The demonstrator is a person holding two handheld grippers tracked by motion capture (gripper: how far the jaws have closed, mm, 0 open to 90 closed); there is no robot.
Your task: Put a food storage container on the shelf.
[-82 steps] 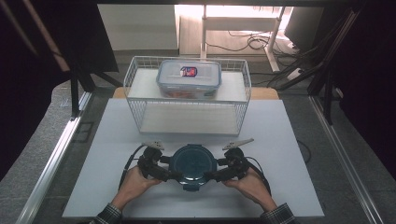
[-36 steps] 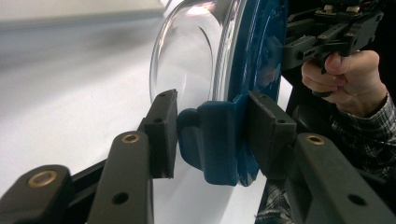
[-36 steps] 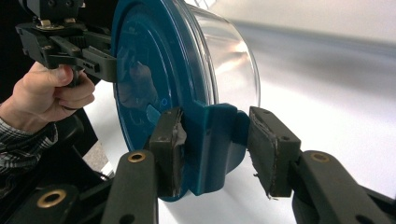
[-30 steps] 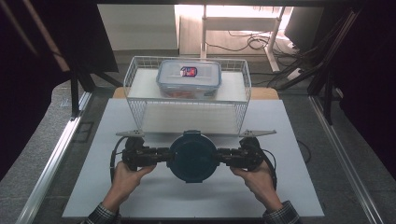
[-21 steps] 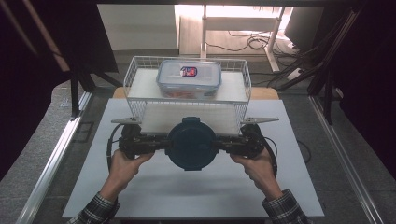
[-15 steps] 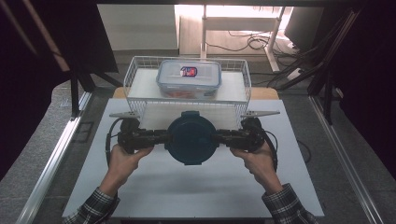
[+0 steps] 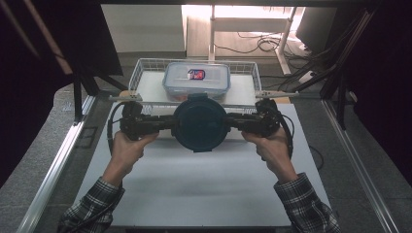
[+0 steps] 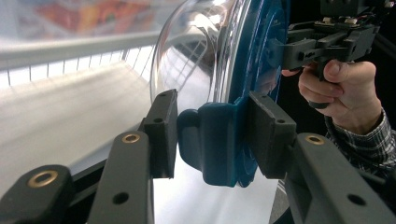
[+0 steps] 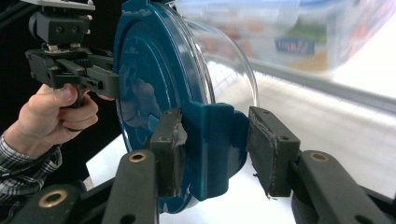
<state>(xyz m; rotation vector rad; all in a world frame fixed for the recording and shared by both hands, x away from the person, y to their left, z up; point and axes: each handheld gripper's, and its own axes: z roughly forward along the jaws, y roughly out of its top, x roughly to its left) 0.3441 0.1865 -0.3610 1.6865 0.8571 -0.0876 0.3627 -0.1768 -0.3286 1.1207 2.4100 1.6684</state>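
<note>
A round clear glass bowl with a dark blue plastic lid (image 7: 199,124) hangs above the white tabletop (image 7: 204,189), carried between the two grippers, lid facing up toward the high view. The left gripper (image 8: 212,135) has its fingers closed on the blue clip tab at the bowl's left side, both pads pressing on it. The right gripper (image 9: 212,144) grips the matching tab on the right; its left pad lies on the tab, its right pad close against the tab's other face. The bowl sits at the near edge of a white wire basket (image 7: 141,73) at the far side of the tabletop. Inside the basket rests a clear rectangular plastic box with a red label (image 7: 196,80), just beyond the bowl
</note>
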